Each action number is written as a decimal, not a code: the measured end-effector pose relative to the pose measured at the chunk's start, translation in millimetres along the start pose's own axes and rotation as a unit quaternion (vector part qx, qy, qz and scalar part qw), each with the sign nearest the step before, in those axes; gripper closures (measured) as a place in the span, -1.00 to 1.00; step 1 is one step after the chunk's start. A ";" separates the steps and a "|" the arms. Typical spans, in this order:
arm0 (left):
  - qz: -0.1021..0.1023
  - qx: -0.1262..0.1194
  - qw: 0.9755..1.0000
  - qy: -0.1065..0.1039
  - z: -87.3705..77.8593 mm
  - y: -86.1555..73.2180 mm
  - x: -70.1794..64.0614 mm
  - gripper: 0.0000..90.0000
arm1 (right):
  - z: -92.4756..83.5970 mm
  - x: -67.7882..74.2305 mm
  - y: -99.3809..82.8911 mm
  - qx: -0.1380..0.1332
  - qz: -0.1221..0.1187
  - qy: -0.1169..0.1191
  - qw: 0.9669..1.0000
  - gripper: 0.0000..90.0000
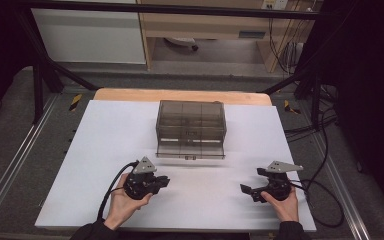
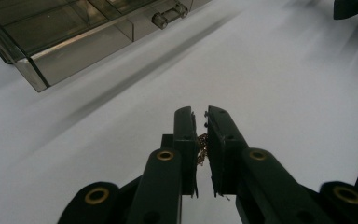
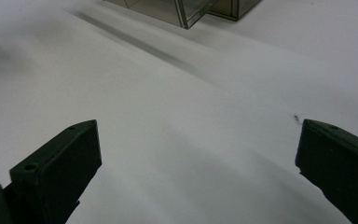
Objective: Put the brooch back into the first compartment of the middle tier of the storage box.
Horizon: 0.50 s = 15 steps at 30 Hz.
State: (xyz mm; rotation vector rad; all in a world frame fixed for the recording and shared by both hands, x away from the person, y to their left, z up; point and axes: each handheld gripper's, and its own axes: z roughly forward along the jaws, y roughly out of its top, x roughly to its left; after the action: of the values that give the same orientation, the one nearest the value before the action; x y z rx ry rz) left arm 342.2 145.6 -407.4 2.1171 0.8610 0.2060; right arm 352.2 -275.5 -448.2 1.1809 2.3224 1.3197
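Left gripper view: left gripper (image 2: 200, 122) fingers closed on small thin gold-coloured chain (image 2: 202, 144), above white table (image 2: 284, 93).
Handling: light, limp, probably snag-prone; pinch mid-length.
Right gripper (image 3: 198, 149): fingers wide apart, empty.
Smoky transparent plastic drawer box (image 1: 191, 127): drawer pulled out.

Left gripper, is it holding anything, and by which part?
Yes. The left gripper is shut on a small gold chain, pinched between its fingers; which part of the chain cannot be told. The right gripper is open, holding nothing.
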 end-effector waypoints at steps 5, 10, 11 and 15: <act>-0.001 -0.004 1.000 0.002 -2.7 4.3 2.6 0.83 | -0.2 -0.1 0.0 0.000 0.000 -0.001 1.000 -0.99; 0.000 -0.010 1.000 0.003 -4.8 11.1 3.7 0.83 | -0.4 0.0 0.1 -0.001 0.001 -0.001 1.000 -0.99; 0.000 -0.012 1.000 0.004 -5.4 12.6 3.7 0.83 | -0.4 0.0 0.1 -0.001 0.001 -0.001 1.000 -0.99; 0.004 -0.016 1.000 0.007 -8.1 19.1 5.4 0.83 | -0.6 -0.2 0.1 0.001 -0.001 -0.001 1.000 -0.99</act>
State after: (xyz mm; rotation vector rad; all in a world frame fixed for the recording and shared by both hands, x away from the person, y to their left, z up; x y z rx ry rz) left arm 352.5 146.1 -388.6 2.0916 0.8524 0.2370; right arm 352.0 -276.0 -447.8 1.1809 2.3219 1.3160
